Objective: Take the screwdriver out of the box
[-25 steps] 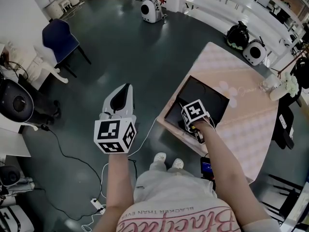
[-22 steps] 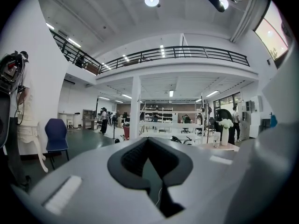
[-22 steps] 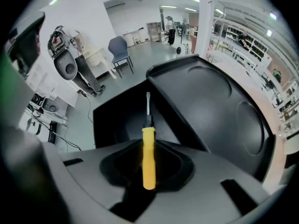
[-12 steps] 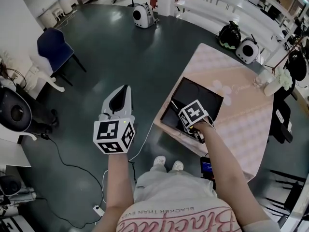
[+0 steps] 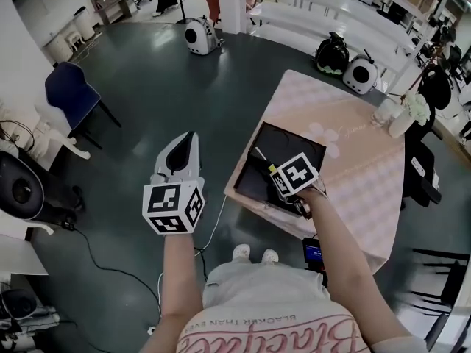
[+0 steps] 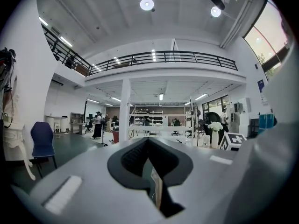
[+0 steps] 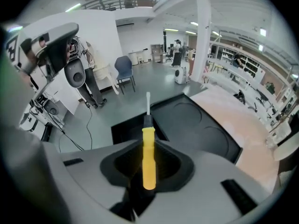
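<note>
Gripping the screwdriver (image 7: 147, 136), the right claw (image 7: 149, 153) has its two jaws pressed in on the yellow handle from either side. The butt of the handle sits deep in the dark throat between the jaws. The handle runs straight out along the line of the claw, and the pale metal shaft sticks out past the fingertips, tip leading.

Down the right gripper view, that tip shows against the near rim of the black box (image 7: 201, 125). The box's dark floor, with its two round hollows, spreads out beyond and to the right of the shaft.

From the head view, the claw tilts down over the left part of the box, and the shaft slants up and to the left across the black interior. The box sits at the near left corner of the pink table (image 5: 368, 175), tight to the table's edge. Whether the tip is fully clear of the box rim, I can't say from here.

Over on the other side, the left claw (image 6: 148, 146) is held well apart from the table, out over the dark floor (image 5: 184, 79). It points level into the room with its jaws closed together, tip to tip.
</note>
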`<action>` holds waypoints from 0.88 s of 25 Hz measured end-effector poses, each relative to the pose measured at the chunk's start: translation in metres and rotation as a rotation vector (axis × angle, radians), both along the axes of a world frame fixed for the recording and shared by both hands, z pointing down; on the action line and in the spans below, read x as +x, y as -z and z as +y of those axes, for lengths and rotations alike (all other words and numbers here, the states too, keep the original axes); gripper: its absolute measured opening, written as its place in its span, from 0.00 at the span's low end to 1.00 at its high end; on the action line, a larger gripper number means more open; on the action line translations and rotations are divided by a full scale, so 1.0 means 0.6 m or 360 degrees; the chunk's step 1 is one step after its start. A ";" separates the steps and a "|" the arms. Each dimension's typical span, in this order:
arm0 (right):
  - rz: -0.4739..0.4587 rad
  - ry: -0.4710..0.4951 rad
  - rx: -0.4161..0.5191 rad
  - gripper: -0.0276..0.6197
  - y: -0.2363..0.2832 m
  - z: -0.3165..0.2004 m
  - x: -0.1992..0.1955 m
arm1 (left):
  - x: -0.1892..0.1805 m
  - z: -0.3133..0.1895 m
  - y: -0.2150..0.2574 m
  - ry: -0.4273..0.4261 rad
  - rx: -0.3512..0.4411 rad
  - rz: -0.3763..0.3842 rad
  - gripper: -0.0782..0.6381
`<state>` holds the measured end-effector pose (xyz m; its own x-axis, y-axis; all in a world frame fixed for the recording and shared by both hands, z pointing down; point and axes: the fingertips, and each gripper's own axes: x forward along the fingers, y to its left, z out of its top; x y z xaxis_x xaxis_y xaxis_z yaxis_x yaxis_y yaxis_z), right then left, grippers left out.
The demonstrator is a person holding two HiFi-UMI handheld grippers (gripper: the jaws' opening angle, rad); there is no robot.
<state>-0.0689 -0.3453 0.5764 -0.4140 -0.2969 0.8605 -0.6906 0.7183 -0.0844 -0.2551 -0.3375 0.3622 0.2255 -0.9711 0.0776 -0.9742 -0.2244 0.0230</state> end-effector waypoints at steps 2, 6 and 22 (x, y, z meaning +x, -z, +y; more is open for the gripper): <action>-0.0028 -0.0025 0.0052 0.17 0.021 -0.002 0.009 | 0.012 -0.003 0.004 -0.0029 0.0005 -0.0007 0.12; -0.0090 -0.0071 0.0157 0.17 0.064 -0.007 0.023 | 0.033 -0.008 0.010 -0.0080 0.0022 -0.0019 0.12; -0.0461 -0.0180 0.0670 0.17 0.282 -0.021 0.078 | 0.098 -0.034 0.058 -0.0190 0.0138 -0.0042 0.12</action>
